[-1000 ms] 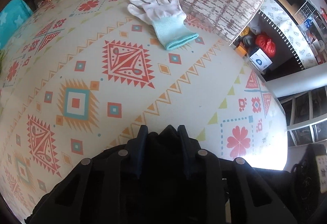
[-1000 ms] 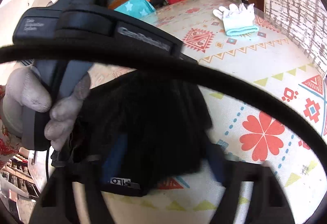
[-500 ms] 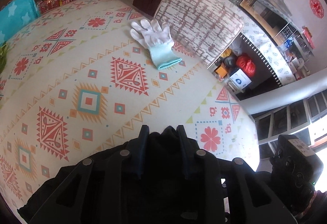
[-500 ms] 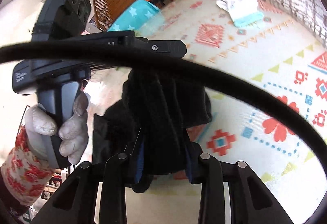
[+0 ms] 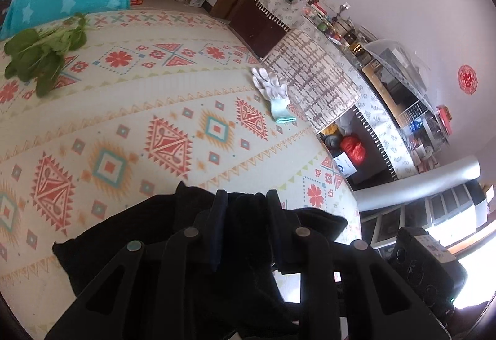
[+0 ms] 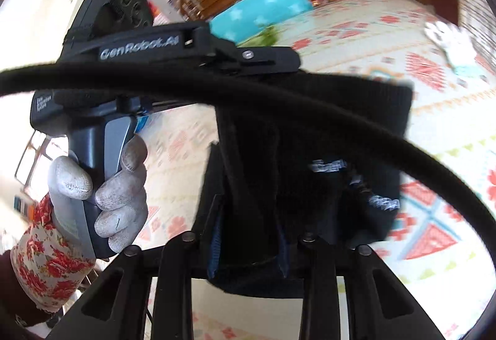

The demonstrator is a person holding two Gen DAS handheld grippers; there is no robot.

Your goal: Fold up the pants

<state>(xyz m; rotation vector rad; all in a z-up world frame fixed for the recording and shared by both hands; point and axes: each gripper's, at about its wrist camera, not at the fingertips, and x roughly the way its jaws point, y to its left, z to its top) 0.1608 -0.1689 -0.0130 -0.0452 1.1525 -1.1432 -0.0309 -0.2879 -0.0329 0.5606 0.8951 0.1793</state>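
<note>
Pants pinched in both my tongs, left and right, lifted above the patterned worktop. Fabric hangs between them, long axis running tong to tong; worktop lies ahead, glove far right.

One pants; one glove; two hand-held grippers.

A patterned mat carries a white glove and leafy greens.
</note>
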